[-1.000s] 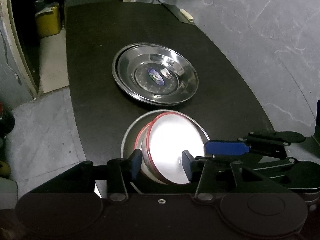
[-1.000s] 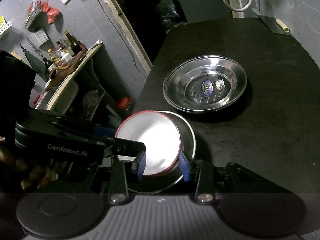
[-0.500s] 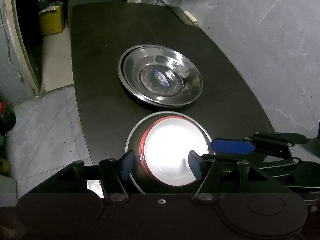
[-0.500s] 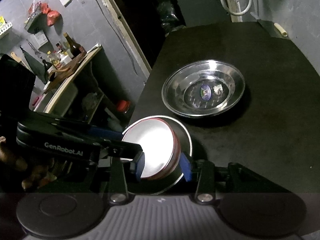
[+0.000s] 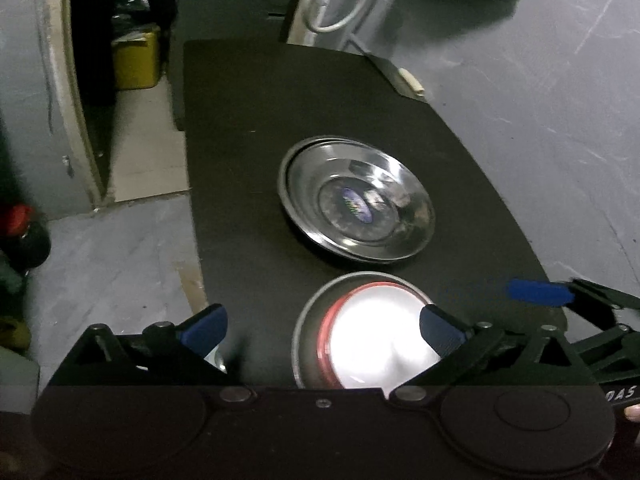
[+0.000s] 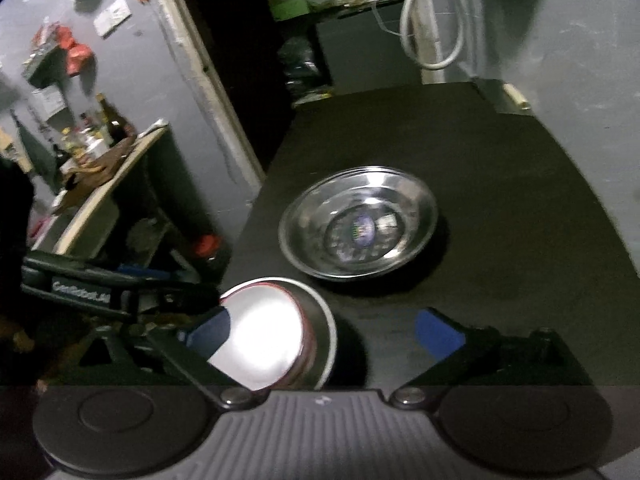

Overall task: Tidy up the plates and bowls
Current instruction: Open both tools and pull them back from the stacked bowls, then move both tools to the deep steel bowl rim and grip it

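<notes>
On the black table a white bowl with a red rim sits nested inside a steel bowl, close to the table's near left edge. Behind them rest stacked steel plates. My left gripper has its jaws opening wide; the nested bowls lie between its fingers, untouched by the pads. The right gripper is opening too, with the red-rimmed bowl near its left finger and not pressed. The plates lie beyond it. Each gripper's blue-tipped finger shows at the edge of the other's view.
A tool with a pale handle lies at the table's far right corner. A white hose hangs behind. A yellow container stands on the floor to the left. A shelf with bottles is off the table's left side.
Both grippers have opened wide and let go of the bowls. The red-rimmed bowl, tilted before, now sits level in the steel bowl. Both views have tipped upward a little.
</notes>
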A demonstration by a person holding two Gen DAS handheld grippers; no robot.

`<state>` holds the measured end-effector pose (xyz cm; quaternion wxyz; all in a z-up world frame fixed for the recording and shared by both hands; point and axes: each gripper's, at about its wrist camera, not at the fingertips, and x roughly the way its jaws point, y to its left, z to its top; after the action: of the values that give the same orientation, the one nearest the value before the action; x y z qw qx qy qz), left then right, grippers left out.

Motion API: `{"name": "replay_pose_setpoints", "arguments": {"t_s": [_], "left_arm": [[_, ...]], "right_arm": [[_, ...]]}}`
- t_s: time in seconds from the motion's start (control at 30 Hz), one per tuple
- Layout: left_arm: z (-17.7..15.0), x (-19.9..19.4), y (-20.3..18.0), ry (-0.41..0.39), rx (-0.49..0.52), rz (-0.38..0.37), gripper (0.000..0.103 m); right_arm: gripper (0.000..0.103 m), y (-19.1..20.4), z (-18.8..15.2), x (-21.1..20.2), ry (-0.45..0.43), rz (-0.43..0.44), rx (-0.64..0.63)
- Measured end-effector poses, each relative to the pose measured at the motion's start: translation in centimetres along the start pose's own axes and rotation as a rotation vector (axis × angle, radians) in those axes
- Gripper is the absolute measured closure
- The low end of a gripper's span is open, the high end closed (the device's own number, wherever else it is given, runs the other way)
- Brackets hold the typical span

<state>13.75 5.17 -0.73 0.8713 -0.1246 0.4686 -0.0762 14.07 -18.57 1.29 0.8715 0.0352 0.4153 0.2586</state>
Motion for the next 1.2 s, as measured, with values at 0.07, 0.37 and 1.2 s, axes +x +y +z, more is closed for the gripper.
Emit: {"name": "replay_pose_setpoints", "arguments": {"t_s": [0.07, 0.37, 1.2], "left_arm": [[-0.1, 0.0, 0.3, 0.003, -0.01, 0.016, 0.001], [-1.2, -0.1, 1.5, 0.011, -0.014, 0.095, 0.001], [-3.8, 0.7, 1.6, 0.073, 0.051, 0.178, 0.001]], "right_arm": [[0.0, -0.3, 0.1, 0.0, -0.001, -0.029, 0.011], [0.0, -1.2, -0.5, 0.9, 0.05, -0.204, 0.034], [0.0, -0.5, -1.6, 1.9, 0.16, -0.227, -0.033]]}}
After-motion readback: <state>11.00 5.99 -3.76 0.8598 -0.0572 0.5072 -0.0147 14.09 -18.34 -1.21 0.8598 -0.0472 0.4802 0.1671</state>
